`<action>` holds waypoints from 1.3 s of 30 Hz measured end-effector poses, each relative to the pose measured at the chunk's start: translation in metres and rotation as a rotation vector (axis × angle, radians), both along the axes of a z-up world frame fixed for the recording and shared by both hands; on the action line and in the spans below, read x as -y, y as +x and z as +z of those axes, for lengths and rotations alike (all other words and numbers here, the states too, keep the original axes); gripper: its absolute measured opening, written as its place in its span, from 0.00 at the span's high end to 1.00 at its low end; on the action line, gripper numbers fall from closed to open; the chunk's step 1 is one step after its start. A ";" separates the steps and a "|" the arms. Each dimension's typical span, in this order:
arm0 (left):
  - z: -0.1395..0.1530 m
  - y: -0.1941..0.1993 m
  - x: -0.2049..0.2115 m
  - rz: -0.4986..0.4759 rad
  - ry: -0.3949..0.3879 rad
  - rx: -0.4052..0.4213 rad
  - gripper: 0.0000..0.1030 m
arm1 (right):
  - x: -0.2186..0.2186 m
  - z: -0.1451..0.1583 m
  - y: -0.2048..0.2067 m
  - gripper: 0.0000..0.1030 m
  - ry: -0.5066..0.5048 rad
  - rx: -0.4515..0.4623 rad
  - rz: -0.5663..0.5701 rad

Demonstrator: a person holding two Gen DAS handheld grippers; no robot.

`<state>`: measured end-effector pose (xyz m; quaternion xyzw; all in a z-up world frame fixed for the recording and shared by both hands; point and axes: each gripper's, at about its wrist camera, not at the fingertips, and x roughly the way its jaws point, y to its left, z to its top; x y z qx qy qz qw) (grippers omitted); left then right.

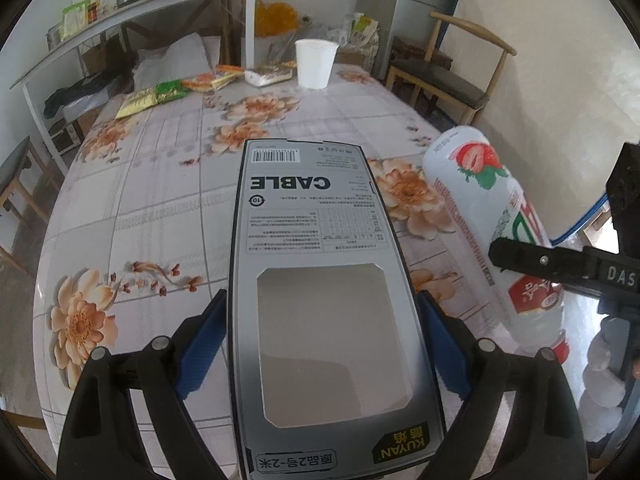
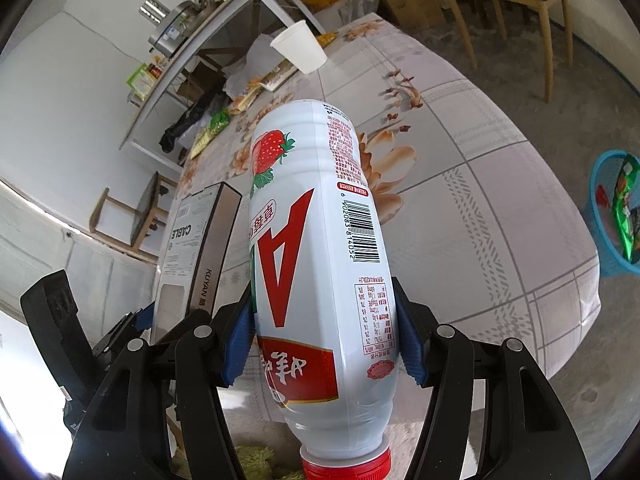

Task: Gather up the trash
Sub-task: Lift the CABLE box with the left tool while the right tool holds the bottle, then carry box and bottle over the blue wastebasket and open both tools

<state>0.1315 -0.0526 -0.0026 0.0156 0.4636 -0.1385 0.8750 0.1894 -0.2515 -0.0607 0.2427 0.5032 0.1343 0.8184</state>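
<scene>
From the left wrist, the left hand-held gripper [image 1: 320, 344] is clamped on a grey carton [image 1: 316, 280] printed "CABLE" and "KUYAN", held above the floral-clothed counter [image 1: 160, 184]; a white paper cup [image 1: 315, 62] and snack wrappers [image 1: 176, 90] sit at the far edge. From the right wrist, the right hand-held gripper [image 2: 324, 340] grips a white strawberry-drink bottle [image 2: 316, 248] — red cap toward the camera, big red "A", barcode 6902083814052 — beside the carton, over the counter. A blue basket [image 2: 600, 236] with wrappers stands on the floor at the right.
</scene>
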 end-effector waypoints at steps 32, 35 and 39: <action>-0.017 0.039 0.394 -0.733 -0.030 -0.303 0.14 | 0.322 -0.085 -0.142 0.44 0.294 -0.004 -0.840; -0.047 0.048 0.440 -0.780 0.012 -0.344 0.14 | 0.342 -0.112 -0.136 0.44 0.332 -0.042 -0.870; -0.081 0.066 0.502 -0.811 0.040 -0.392 0.14 | 0.378 -0.157 -0.123 0.44 0.433 -0.093 -0.913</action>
